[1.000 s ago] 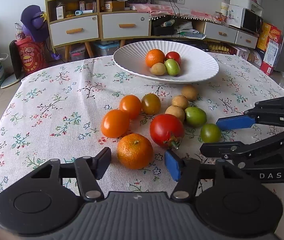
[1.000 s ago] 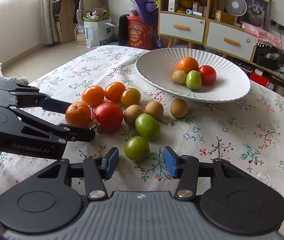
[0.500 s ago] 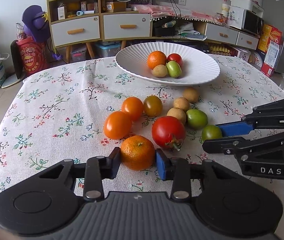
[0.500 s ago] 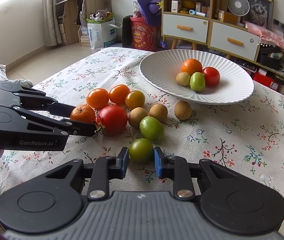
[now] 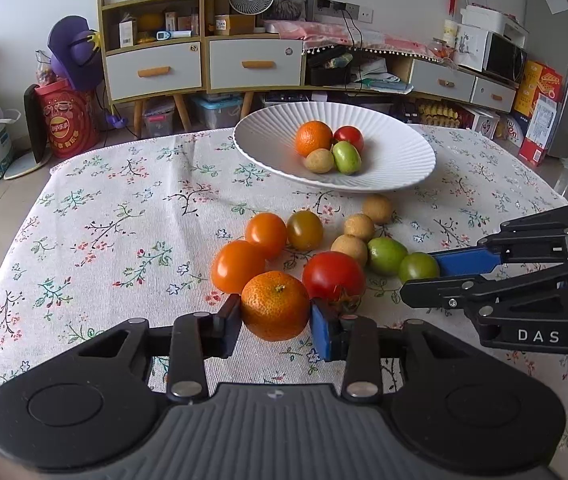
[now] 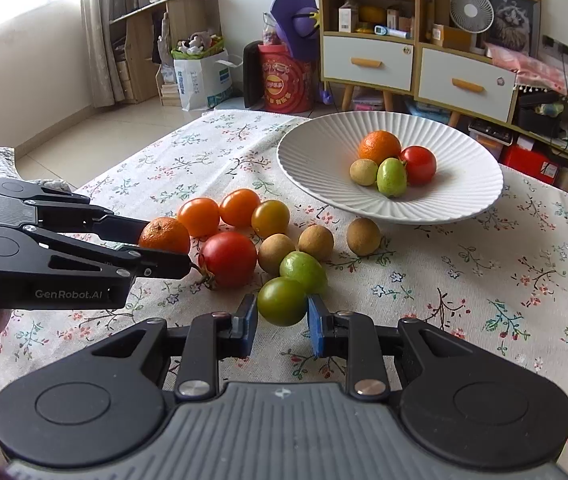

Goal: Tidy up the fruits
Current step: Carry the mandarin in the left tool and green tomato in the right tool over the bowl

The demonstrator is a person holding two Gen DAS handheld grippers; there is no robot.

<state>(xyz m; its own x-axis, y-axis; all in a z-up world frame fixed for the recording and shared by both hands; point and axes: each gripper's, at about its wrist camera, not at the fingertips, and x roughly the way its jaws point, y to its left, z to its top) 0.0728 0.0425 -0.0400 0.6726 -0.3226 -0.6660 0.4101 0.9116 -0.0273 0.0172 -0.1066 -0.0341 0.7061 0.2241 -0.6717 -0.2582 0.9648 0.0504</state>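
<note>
Left tool (image 5: pixel 276 322) clenched on dimpled orange mandarin (image 5: pixel 275 306), right tool (image 6: pixel 282 320) on round green tomato (image 6: pixel 282 301); lift straight, clearing neighbours

From my left wrist view, the right gripper (image 5: pixel 424 280) runs off the right edge, its near finger covering the lower part of the dark green tomato (image 5: pixel 418 266). In the right wrist view, the left gripper (image 6: pixel 164 246) hides the mandarin's (image 6: pixel 164 234) lower half. Shelf labels upper centre are too small to read.
</note>
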